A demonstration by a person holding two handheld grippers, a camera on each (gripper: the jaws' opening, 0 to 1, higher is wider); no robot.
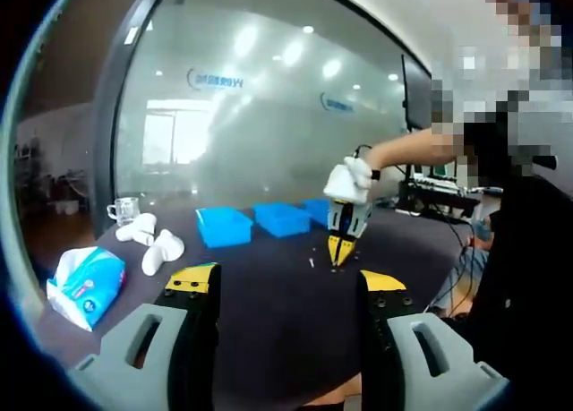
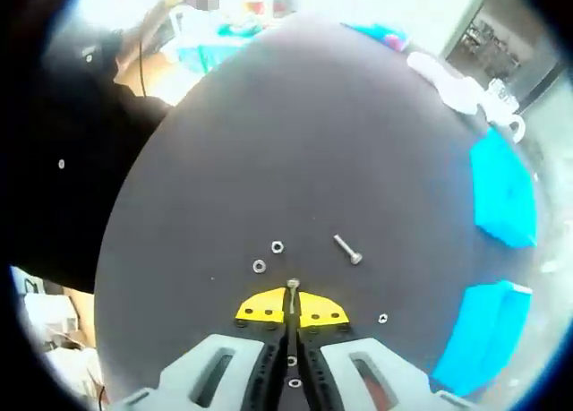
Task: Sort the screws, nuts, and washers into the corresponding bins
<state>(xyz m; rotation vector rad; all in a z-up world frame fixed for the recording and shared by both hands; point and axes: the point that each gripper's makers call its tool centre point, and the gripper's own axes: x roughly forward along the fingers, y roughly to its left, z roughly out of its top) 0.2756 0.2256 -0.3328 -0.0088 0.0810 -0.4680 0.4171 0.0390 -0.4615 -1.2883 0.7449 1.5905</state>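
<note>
A screw (image 2: 292, 296) stands pinched between the closed yellow tips of the right gripper (image 2: 292, 309), its head poking out above them. Another screw (image 2: 348, 249), nuts (image 2: 277, 246) and washers (image 2: 383, 319) lie near on the dark table (image 2: 269, 142). Blue bins (image 2: 501, 192) sit partly cut off at the edge. The left gripper (image 1: 288, 290) hangs with jaws apart.

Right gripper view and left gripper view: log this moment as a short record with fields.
surface: dark round table
right tongs: shut on a screw, low over the table
left tongs: open, holding nothing, raised above the table
loose parts: another screw, nut, washer, small piece
bins: blue bins at the table's far edge
other items: tissue pack, glass mug
</note>
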